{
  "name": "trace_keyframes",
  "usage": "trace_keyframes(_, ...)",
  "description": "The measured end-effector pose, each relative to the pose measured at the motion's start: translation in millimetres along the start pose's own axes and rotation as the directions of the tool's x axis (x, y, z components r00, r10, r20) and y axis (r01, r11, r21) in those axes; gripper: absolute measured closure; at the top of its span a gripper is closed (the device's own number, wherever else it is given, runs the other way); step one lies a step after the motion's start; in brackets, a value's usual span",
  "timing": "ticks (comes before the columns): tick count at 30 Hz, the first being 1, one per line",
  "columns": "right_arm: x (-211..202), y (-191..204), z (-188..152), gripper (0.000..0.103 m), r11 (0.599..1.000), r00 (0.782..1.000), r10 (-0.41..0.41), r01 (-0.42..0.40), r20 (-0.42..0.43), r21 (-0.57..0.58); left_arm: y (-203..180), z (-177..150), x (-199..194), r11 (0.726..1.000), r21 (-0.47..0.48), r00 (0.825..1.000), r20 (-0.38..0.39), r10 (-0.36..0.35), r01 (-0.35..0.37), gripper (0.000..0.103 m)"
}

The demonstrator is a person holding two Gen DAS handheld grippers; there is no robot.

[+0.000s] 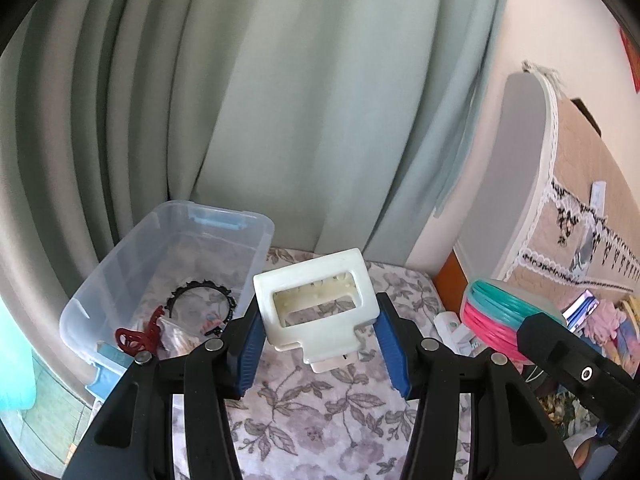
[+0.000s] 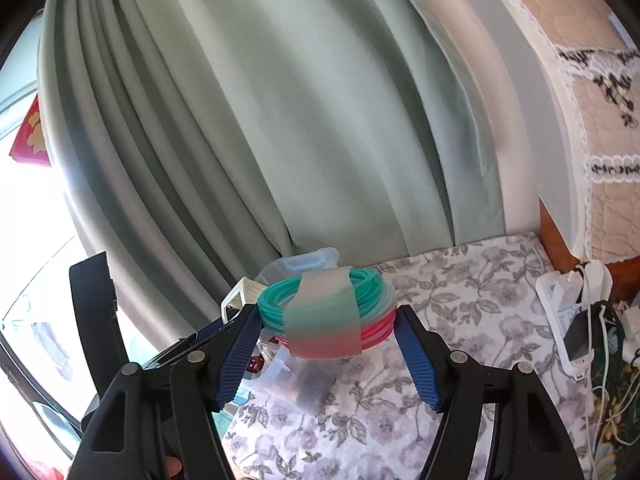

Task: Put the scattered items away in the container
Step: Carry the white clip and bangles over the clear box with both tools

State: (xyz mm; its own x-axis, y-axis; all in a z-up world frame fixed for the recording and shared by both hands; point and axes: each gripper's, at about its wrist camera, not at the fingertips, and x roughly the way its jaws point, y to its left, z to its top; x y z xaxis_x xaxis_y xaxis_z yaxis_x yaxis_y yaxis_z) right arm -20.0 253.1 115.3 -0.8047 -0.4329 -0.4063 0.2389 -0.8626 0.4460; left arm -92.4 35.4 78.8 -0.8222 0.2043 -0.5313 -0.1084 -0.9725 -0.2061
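**Both tongs loaded, lifted above floral surface**

Left tongs [image 1: 318, 344]: a cream clip [image 1: 316, 306] sits between the blue pads, clear of the cloth below. Both pads press its sides; tongs part-open and clamped on it. Clip is hard, glossy plastic, boxy, with a rectangular window and a stepped tab at its near end.

Right tongs [image 2: 326, 354]: a coil [image 2: 324, 312] of thin tubing is held between the pads, gripped at its left and right edges, jaws set fairly wide. Tubing is smooth, teal turns on top, pink below, bound by a translucent band across the middle. In the left view the same coil shows at right, with the black body of the right tongs beside it.

Bin [image 1: 168, 276]: clear plastic, rectangular, blue latches, open top, to the left of the clip and slightly farther. Inside: a black scalloped hairband [image 1: 202, 300] and a red clip [image 1: 138, 336].

Surface: floral cloth [image 1: 316, 412], grey-purple print, matte. Pale green curtain [image 1: 280, 100] hangs in folds behind.
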Motion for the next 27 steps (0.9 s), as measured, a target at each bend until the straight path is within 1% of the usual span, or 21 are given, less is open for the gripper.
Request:
trace_keyframes(6,16.4,23.0,-4.1,0.031,0.999,0.999,0.004,-0.006,-0.032,-0.038,27.7,1.4,-6.3,0.999,-0.032,1.000,0.007,0.005,-0.005,0.049)
trace_keyframes(13,41.1,51.9,-11.2,0.031,0.995,0.996,0.009,-0.017,-0.091,-0.094,67.9,0.3,-5.9,0.995,-0.101,1.000,0.000,0.024,-0.024,0.049)
trace_keyframes(22,76.3,86.5,-17.6,0.031,0.987,0.988,0.015,-0.040,-0.155,-0.157,122.4,0.5,-8.2,0.981,-0.185,0.998,0.005,0.064,-0.062,0.049)
trace_keyframes(27,96.5,106.1,-21.1,0.031,0.980,0.982,0.016,-0.053,-0.190,-0.191,153.9,1.0,-6.2,0.969,-0.235,0.996,0.001,0.085,-0.083,0.049)
